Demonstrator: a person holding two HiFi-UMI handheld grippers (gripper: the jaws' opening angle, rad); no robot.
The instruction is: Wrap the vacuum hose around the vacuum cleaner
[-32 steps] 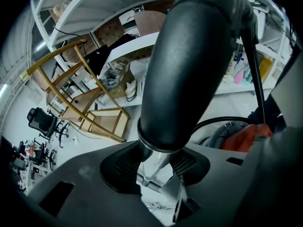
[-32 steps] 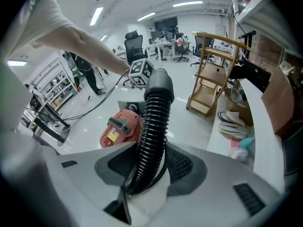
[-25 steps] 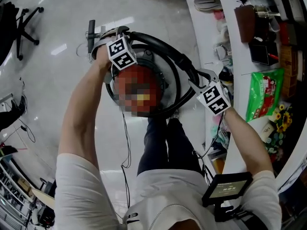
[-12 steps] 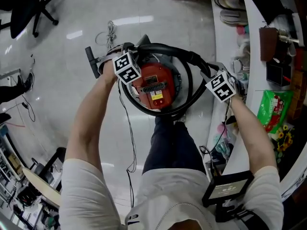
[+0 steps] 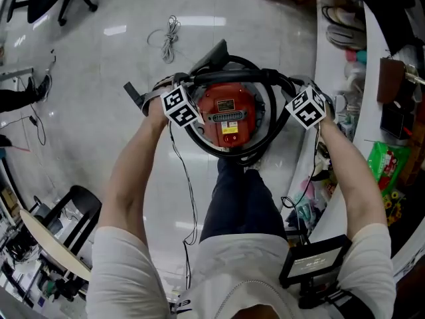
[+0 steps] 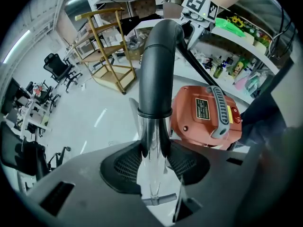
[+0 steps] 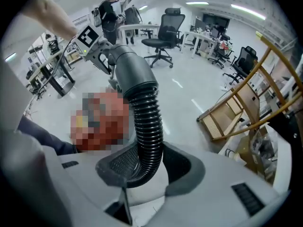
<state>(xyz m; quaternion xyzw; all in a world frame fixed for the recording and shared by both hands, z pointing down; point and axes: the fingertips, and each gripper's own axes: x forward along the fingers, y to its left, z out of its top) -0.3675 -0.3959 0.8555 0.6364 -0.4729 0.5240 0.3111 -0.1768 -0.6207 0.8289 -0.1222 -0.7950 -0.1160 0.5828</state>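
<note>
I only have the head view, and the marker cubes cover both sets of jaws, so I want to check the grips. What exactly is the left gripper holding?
Observer: The left gripper is clamped on the shiny metal tube, just below the black handle.
Operator: And the right one?
Observer: The right gripper has the ribbed black hose between its pads. Its jaws have just been closing on it.
Operator: Where along the hose?
Observer: On the ribbed part, below the smooth grey cuff where the ribbing ends.
</note>
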